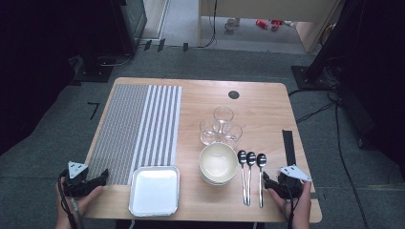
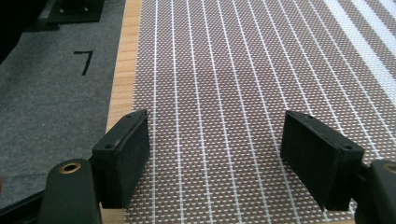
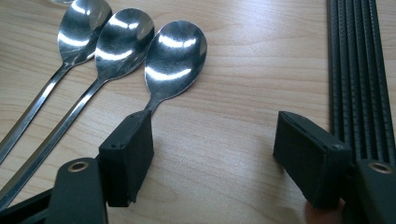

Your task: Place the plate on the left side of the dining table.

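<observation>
The right gripper (image 3: 212,154) is wide apart, holding nothing, low over the worktop (image 3: 233,84) just beside the nearest spoon (image 3: 175,58). The left gripper (image 2: 217,158) is wide apart too, over the striped mat (image 2: 233,70).

I see a pale wood-grain tabletop (image 1: 267,102). On its left lies a placemat (image 1: 133,129), brown weave crossed by thin white lines, turning to broad grey-and-white stripes on one side. The tray (image 1: 154,191) is silvery white, the bowl (image 1: 218,163) cream. Three spoons (image 3: 126,44) shine mirror-silver. The glasses (image 1: 220,126) are clear. A ribbed black strip (image 3: 357,70) lies beside black jaws.
</observation>
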